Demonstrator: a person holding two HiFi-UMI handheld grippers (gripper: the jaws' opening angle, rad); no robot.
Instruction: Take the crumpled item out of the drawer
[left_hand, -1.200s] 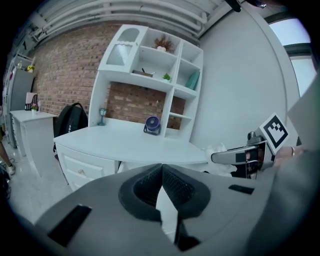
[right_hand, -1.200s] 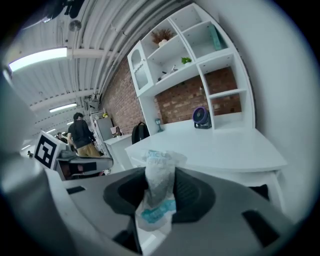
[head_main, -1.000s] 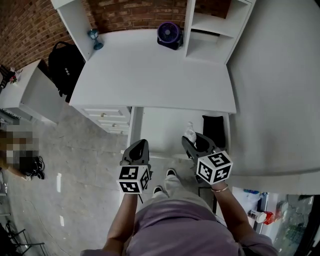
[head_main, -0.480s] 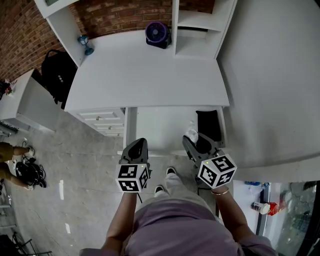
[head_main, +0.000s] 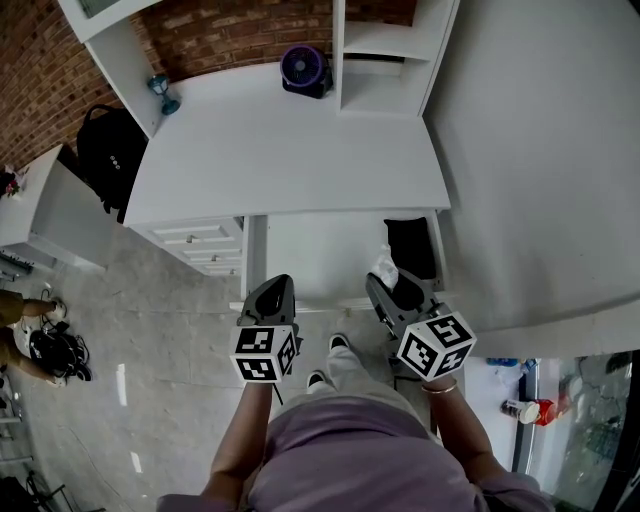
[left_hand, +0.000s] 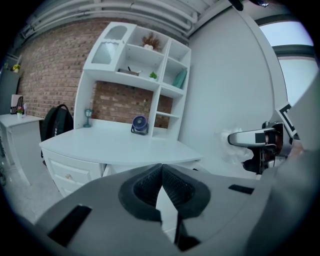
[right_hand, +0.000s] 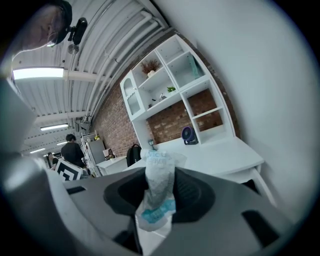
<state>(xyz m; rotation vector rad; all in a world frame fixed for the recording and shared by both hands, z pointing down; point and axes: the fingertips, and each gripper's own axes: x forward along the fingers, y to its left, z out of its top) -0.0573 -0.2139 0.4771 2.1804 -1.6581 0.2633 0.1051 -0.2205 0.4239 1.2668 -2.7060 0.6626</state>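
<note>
While clamped between the pads of the right gripper (right_hand: 159, 200), stands upright as a crumpled white packet (right_hand: 159, 180) with blue print near its lower end. Hangs, seen from the head view, over the 5 o'clock corner of the open white drawer (head_main: 320, 250), just beside a black item (head_main: 412, 248) lying along the drawer's 3 o'clock side. Cannot tell from above whether touching the drawer's floor or raised off it. Shows the left gripper (head_main: 272, 297) at 7 o'clock of the drawer, just outside its near left corner, jaws pressed together tip to tip on nothing. Sets both grippers side by side and well apart, one in each hand. Finds the white desk (head_main: 290, 140) at 12 o'clock of the drawer, with a purple fan (head_main: 303, 68) at its far edge and a small teal ornament (head_main: 163, 92) near its 10 o'clock corner. Puts a black backpack (head_main: 108, 150) at 9 o'clock of the desk, near the brick wall (head_main: 40, 60). Keeps a stack of closed drawers (head_main: 195, 245) under the desk's left end.
</note>
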